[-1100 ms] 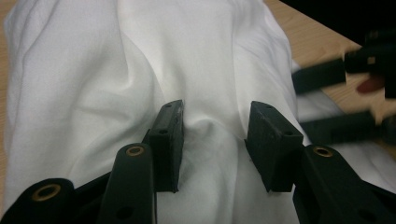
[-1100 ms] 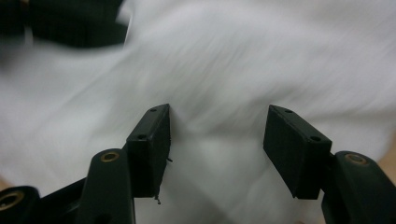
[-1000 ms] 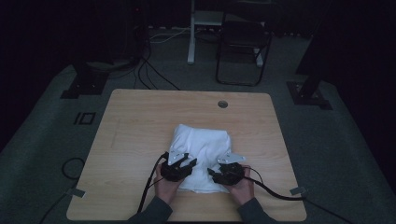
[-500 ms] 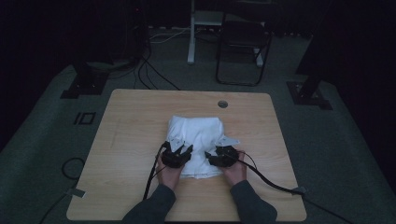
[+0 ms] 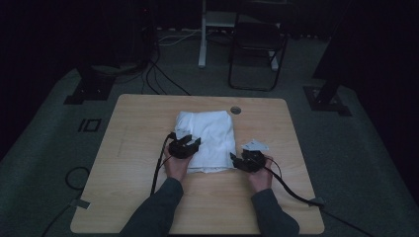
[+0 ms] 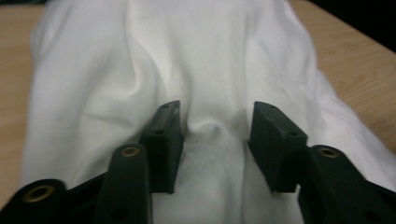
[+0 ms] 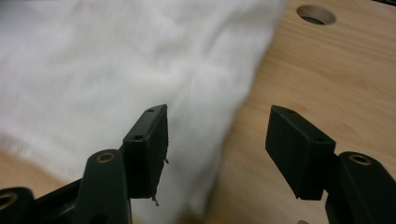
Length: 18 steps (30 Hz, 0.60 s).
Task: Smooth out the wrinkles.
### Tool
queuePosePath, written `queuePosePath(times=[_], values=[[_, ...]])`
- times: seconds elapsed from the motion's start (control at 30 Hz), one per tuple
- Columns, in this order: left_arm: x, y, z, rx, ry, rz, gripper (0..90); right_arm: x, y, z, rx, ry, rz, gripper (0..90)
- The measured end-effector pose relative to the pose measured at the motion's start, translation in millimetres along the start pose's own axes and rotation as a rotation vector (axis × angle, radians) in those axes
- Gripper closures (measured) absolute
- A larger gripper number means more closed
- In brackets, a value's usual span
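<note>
A white folded cloth point(image 5: 207, 133) lies in the middle of the wooden table point(image 5: 128, 148). My left gripper point(image 5: 187, 147) rests over the cloth's near left part. In the left gripper view this gripper point(image 6: 217, 116) has just been opening its jaws, and a small raised pucker of the cloth point(image 6: 210, 56) stands between them without being pinched. My right gripper point(image 5: 246, 161) is over bare wood just right of the cloth's near right corner. In the right gripper view it point(image 7: 219, 116) stands open, with the cloth's edge point(image 7: 140, 60) by the one jaw and wood under the other.
A round cable hole point(image 5: 235, 109) sits near the table's far edge, also seen as the hole point(image 7: 316, 14) in the right gripper view. Cables trail from both grippers over the near edge. A chair point(image 5: 257, 44) and stand legs stand on the floor beyond.
Both hands moved away from the near edge. The right gripper slid right, off the cloth onto bare wood. The cloth looks narrower and smoother, its right flap laid in.
</note>
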State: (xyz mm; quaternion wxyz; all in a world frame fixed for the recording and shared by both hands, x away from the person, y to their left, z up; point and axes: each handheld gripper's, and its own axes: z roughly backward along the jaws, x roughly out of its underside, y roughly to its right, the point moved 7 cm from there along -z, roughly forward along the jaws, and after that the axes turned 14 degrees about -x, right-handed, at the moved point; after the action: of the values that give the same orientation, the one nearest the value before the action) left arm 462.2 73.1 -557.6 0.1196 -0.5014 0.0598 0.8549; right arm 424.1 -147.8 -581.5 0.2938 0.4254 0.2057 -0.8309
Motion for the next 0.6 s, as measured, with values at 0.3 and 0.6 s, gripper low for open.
queuePosePath(times=[0.3, 0.6], values=[[-13.8, -10.3, 50.4, 0.023, 0.104, -0.030, 42.5, 35.0, 14.9, 23.1, 0.024, -0.031, -0.033, 37.7], [-2.7, -29.1, 71.3, 0.023, 0.088, -0.037, 41.9, 37.4, 14.3, 20.5, 0.015, -0.038, -0.046, 37.0]])
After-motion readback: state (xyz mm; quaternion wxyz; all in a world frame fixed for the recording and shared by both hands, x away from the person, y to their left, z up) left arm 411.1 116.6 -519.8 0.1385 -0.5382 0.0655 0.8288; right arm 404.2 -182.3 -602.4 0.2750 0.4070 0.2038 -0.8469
